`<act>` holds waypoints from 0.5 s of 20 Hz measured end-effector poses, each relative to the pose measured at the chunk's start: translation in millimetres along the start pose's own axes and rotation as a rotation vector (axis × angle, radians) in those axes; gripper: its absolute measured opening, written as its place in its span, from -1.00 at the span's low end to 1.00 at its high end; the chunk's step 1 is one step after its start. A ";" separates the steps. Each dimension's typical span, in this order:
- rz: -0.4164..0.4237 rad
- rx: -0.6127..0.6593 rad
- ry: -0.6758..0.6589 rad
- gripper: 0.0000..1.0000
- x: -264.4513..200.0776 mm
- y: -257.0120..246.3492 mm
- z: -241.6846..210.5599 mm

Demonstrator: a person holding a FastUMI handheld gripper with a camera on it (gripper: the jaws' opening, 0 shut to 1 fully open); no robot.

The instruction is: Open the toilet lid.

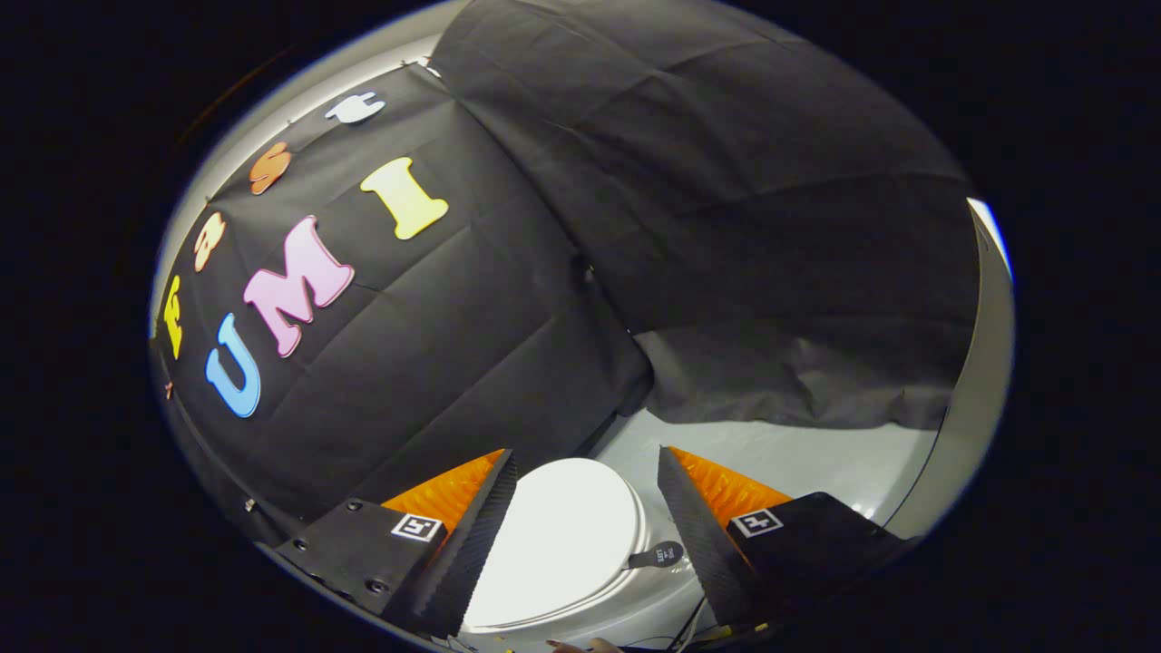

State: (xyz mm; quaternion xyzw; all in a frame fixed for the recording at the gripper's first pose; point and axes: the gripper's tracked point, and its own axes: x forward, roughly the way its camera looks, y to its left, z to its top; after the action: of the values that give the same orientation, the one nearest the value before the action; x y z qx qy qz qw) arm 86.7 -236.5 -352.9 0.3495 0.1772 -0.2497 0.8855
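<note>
The toilet lid (567,535) lies flat and closed on the toilet, a white oval seen between the two fingers and a little beyond their tips. A small dark tab (659,554) sticks out from the lid's rim at about three o'clock, close to the right finger (694,535). The gripper (588,490) hangs above the lid with its fingers spread wide apart, holding nothing and touching nothing.

The step in hand looks like the approach. To do it well, the gripper should probably come down toward the tab side, at three o'clock of the lid, so that one finger goes under the tab or rim and the other over it. Close firmly there, then lift in an arc about the hinge, not straight up, or the rim may slip out.

Beyond the toilet, at twelve o'clock, black cloth (744,227) hangs as the wall, and a pale floor (816,462) shows at two o'clock. A fingertip (590,646) peeks in at six o'clock.
</note>
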 end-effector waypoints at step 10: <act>-0.085 0.368 0.183 1.00 58.5 -105.0 -96.0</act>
State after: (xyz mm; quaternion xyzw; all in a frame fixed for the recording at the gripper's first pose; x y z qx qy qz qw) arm 61.3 -253.4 -503.7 0.5187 0.2228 -0.2824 0.7756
